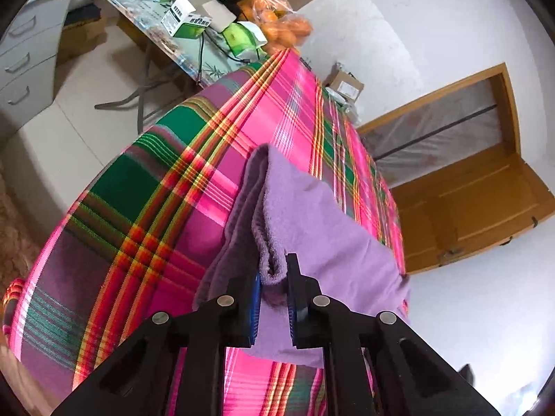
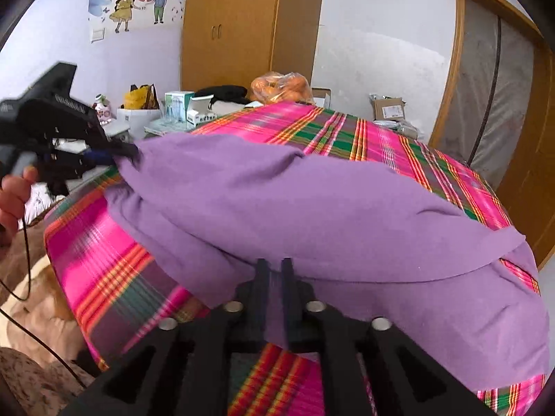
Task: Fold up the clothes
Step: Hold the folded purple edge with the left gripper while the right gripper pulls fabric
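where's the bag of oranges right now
The bag of oranges sits at the far end of the plaid cloth, right of the green boxes; in the left wrist view it's top centre.

In the right wrist view, the purple garment covered the middle of the plaid bedspread and ran out past the lower right edge, while the left tool was smeared with motion blur, its tips buried in a bunched corner of cloth. The hand holding it was cut off by the left edge. The print on the green-and-white boxes on the side table was too small to read.
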